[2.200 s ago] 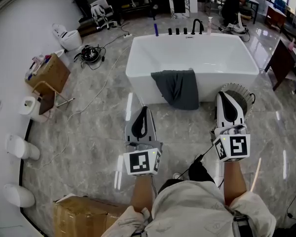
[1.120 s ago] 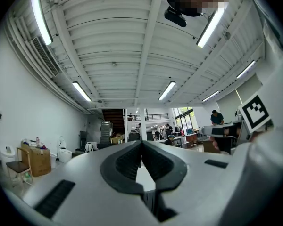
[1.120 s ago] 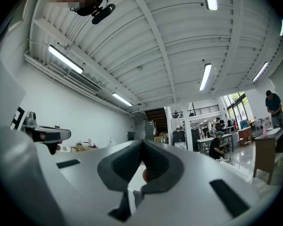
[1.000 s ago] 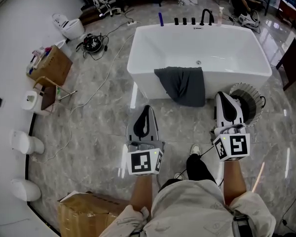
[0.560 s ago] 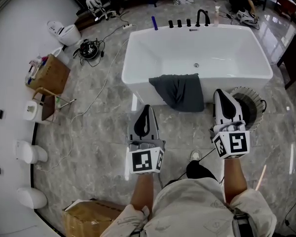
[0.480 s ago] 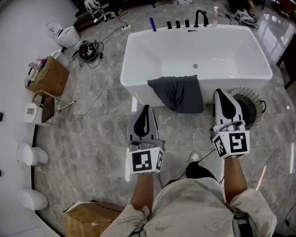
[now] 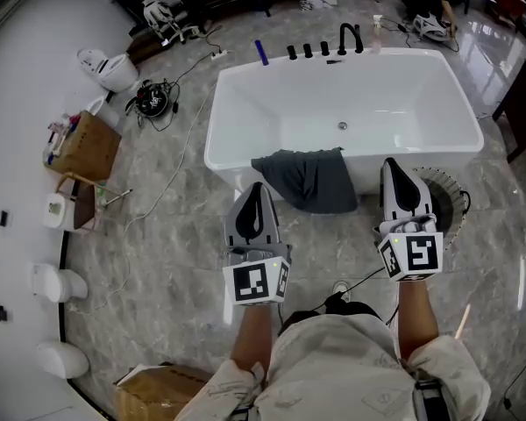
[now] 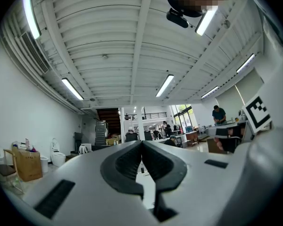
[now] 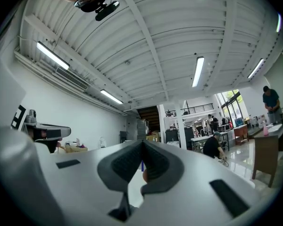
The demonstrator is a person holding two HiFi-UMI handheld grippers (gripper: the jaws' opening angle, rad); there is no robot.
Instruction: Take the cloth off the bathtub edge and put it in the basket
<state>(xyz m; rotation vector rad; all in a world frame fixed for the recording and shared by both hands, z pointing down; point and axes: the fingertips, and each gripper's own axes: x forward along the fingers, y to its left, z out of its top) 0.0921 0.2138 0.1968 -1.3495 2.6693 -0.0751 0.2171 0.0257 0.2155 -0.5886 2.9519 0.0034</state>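
A dark grey cloth (image 7: 307, 179) hangs over the near edge of the white bathtub (image 7: 245, 112). A round basket (image 7: 444, 193) stands on the floor at the tub's near right corner, partly hidden by my right gripper (image 7: 393, 167). That gripper is shut and empty, just right of the cloth. My left gripper (image 7: 256, 189) is also shut and empty, just left of the cloth's lower edge. In the left gripper view the jaws meet at the tips (image 8: 141, 142); in the right gripper view the tips (image 9: 142, 142) also meet. Both gripper views look level across the room.
Black taps (image 7: 349, 38) line the tub's far rim. A cardboard box (image 7: 81, 147), a black cable coil (image 7: 151, 101) and white toilets (image 7: 105, 68) sit at the left. Another box (image 7: 162, 393) lies behind me. A dark table edge (image 7: 522, 103) is at the right. People work in the background.
The bathtub, cloth and basket have come closer to both grippers. Both grippers stay shut and level in front of me.
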